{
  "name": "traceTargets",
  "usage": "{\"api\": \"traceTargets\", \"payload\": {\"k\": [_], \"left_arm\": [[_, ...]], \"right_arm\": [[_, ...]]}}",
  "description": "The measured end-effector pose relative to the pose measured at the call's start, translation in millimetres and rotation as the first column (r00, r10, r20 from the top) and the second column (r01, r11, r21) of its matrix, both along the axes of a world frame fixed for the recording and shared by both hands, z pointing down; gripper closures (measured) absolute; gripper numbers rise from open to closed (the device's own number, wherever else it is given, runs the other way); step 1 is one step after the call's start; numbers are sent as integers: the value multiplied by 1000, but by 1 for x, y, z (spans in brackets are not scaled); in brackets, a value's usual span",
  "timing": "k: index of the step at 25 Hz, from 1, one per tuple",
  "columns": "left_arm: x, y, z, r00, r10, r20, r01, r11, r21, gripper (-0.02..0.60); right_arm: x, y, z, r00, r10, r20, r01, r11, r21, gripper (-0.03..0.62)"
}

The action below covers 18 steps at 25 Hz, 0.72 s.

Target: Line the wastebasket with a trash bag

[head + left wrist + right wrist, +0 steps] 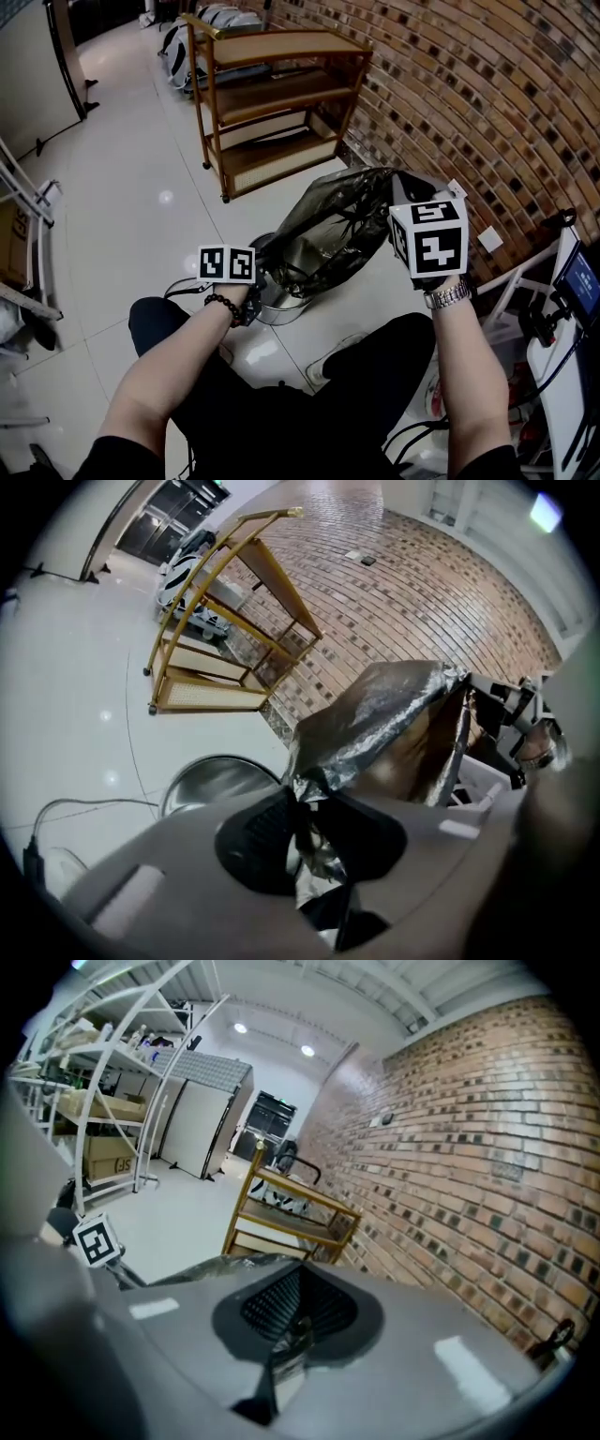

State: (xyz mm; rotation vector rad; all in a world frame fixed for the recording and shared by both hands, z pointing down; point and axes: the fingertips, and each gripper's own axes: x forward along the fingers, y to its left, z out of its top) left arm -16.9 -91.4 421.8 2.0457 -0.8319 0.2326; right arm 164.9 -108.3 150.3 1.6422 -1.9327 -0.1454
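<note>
1. where it is stretched between the two grippers, the bag [333, 225] is held over the basket [278, 307], with one edge raised high at the right and one kept low at the left, near the basket's rim.
2. the left gripper [305, 832] is clenched on a crumpled fold of the bag, and grey film is pinched between its pads.
3. the right gripper [292, 1324] is closed tight on a thin strip of the bag's edge and is held higher than the left.
4. the basket, round and of metal, is stood on the floor [131, 206] just ahead of the person's knees; whether the bag's bottom reaches inside it cannot be told.
5. a bead bracelet [225, 305] is worn on the left wrist and a watch [448, 296] on the right.
6. a wooden shelf [272, 94] is set against the brick wall [469, 94], beyond the basket.
</note>
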Motion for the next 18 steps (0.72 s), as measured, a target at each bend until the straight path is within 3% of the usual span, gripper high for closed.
{"api": "traceTargets", "payload": {"k": [3, 9, 18], "left_arm": [[-25, 3, -15, 999, 22, 43, -24, 999, 40, 551], [-64, 11, -45, 983, 58, 174, -80, 989, 122, 565], [-81, 21, -69, 939, 91, 331, -165, 965, 203, 577]], "right_arm": [[-3, 5, 8, 999, -15, 35, 15, 1000, -15, 591], [-14, 18, 39, 994, -41, 102, 47, 997, -61, 591], [-29, 31, 89, 977, -65, 204, 89, 990, -108, 591]]}}
